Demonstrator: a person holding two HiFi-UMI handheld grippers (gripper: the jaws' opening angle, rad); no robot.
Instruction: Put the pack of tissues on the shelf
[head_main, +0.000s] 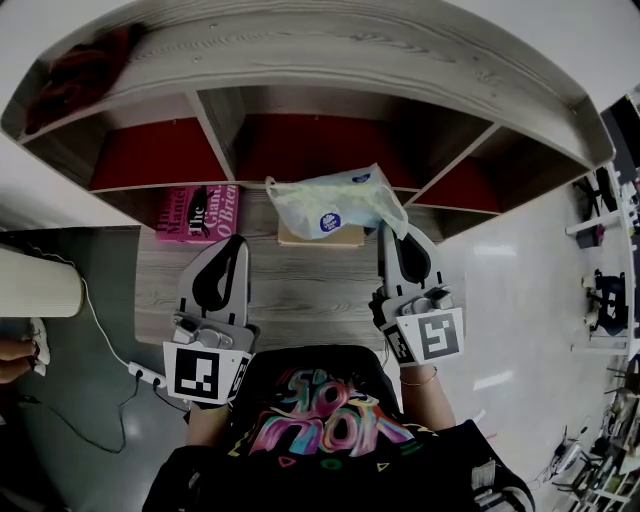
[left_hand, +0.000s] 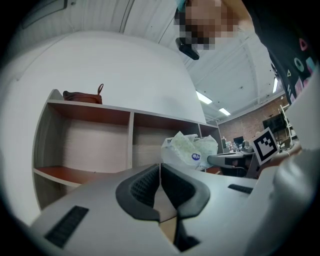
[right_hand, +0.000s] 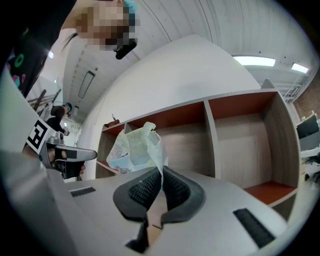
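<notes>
The pack of tissues is a pale green soft plastic pack with a blue round sticker. It hangs in front of the middle compartment of the shelf. My right gripper is shut on the pack's right plastic edge. In the right gripper view the pack rises just past the closed jaws of that gripper. My left gripper is lower left of the pack, shut with nothing in it. The left gripper view shows its jaws meeting and the pack off to the right.
A pink book and a flat tan box lie on the wooden surface under the shelf. A dark red bag sits on the shelf's top left. A white cylinder and a power strip are at the left.
</notes>
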